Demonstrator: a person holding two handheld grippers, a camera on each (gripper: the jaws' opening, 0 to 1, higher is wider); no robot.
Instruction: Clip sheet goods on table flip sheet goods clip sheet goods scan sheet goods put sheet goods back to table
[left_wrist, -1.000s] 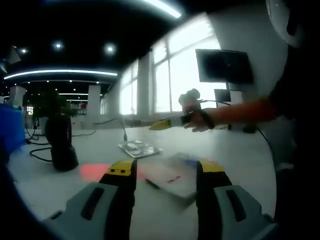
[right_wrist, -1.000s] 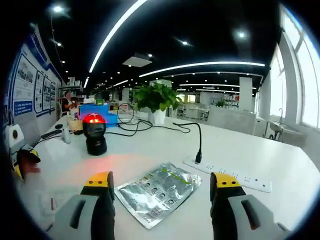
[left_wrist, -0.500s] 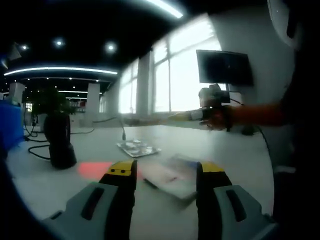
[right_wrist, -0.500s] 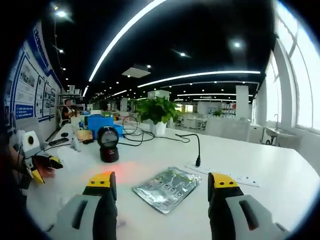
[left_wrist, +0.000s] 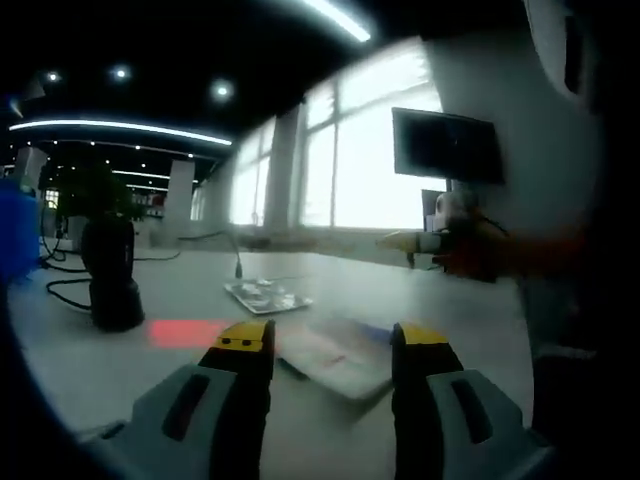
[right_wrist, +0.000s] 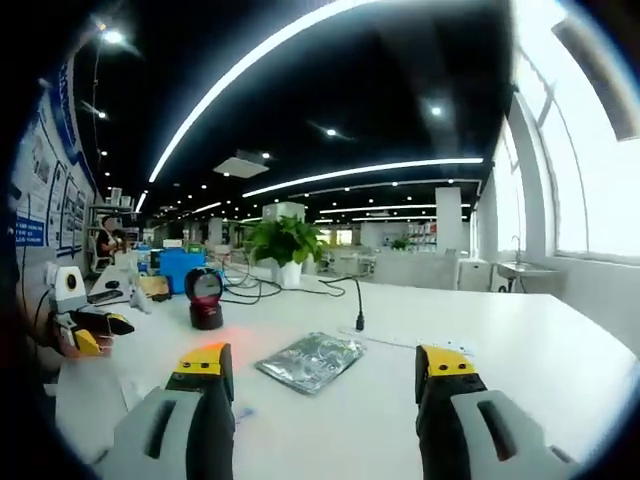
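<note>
A silver foil sheet pack (right_wrist: 312, 356) lies flat on the white table (right_wrist: 520, 360), ahead of my right gripper (right_wrist: 325, 362), which is open and held well back from it. The same pack (left_wrist: 265, 293) shows farther off in the left gripper view. A white and pink flat packet (left_wrist: 335, 357) lies on the table just beyond my left gripper (left_wrist: 332, 340), whose jaws stand open and hold nothing. The black scanner (right_wrist: 207, 298) glows red and throws a red patch (left_wrist: 185, 332) on the table. My right gripper (left_wrist: 405, 241) hangs in the air at the right, and my left gripper (right_wrist: 90, 332) sits at the far left.
A power strip (right_wrist: 400, 340) with a black cable lies behind the foil pack. A potted plant (right_wrist: 285, 245) and a blue box (right_wrist: 180, 265) stand at the back. Cables trail near the scanner (left_wrist: 110, 280). A dark monitor (left_wrist: 445, 145) hangs on the wall.
My right gripper has drawn back and up from the foil pack, which looks smaller and farther now. In the left gripper view it has moved right. The left gripper has barely shifted.
</note>
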